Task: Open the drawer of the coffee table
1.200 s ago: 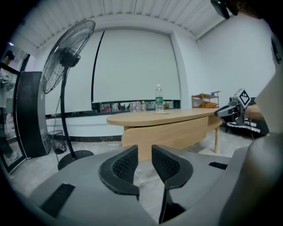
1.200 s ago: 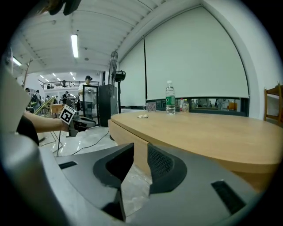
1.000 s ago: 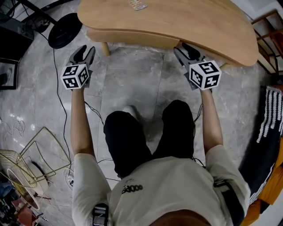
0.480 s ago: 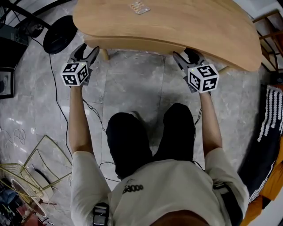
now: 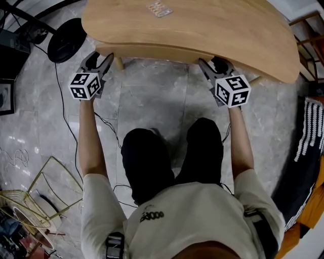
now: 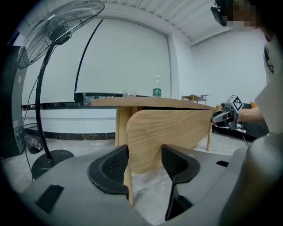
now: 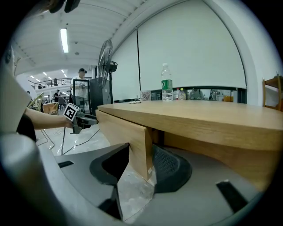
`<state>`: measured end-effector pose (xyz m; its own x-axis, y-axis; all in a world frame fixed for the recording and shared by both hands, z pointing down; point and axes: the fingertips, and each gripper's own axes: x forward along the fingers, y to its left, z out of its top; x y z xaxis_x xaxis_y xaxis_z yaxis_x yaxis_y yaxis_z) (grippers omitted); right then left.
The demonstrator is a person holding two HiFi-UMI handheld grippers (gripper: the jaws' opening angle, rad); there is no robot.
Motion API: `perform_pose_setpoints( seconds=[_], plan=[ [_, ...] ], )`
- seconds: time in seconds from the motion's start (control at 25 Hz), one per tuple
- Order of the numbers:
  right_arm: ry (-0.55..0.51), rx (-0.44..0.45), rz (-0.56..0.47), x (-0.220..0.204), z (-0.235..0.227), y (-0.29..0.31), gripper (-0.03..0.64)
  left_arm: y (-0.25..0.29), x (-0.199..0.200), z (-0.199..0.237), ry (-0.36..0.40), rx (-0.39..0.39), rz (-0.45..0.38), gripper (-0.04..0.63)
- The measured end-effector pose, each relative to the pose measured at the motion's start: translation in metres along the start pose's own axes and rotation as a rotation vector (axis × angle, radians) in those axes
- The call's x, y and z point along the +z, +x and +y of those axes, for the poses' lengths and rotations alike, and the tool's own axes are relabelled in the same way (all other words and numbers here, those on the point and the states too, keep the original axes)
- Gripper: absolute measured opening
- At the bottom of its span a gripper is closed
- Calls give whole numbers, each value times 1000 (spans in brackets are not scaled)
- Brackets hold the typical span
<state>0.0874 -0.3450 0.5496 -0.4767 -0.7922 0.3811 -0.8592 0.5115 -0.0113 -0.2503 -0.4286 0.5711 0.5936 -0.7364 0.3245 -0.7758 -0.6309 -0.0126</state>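
The wooden coffee table (image 5: 202,25) fills the top of the head view, and its drawer front (image 5: 152,50) runs along the near edge. My left gripper (image 5: 97,61) is at the drawer front's left end and my right gripper (image 5: 215,65) at its right end. In the left gripper view the jaws (image 6: 145,165) are closing, with the rounded end of the panel (image 6: 172,132) in the gap. In the right gripper view the jaws (image 7: 141,165) are closing around the panel's square end (image 7: 124,132), one pad (image 7: 170,165) close beside it. No firm grip shows on either side.
A standing fan's black base (image 5: 68,36) sits on the floor left of the table, and a cable (image 5: 106,126) trails nearby. A water bottle (image 7: 166,84) and a small packet (image 5: 159,7) are on the tabletop. My knees (image 5: 172,157) are just behind the grippers. A wire basket (image 5: 30,197) lies low left and a wooden chair (image 5: 306,35) stands at the right.
Both grippers moved forward to the table's front edge and their jaws spread wider. Over the last half second neither hand has shifted.
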Motion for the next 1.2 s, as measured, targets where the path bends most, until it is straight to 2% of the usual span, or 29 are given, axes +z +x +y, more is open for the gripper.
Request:
perform_pose_setpoints(
  seconds=[0.36,0.72,1.2],
  plan=[
    [1,3,26,-1,3,-6,158,-7,-2,-7,-26,30,30,252],
    [27,49,40,-9,17,-22,154,-25,-11,-19,-48,57,52,252],
    [6,88,46,-17,40,-47,146,-57,-20,-34,-72,94,61,252]
  ],
)
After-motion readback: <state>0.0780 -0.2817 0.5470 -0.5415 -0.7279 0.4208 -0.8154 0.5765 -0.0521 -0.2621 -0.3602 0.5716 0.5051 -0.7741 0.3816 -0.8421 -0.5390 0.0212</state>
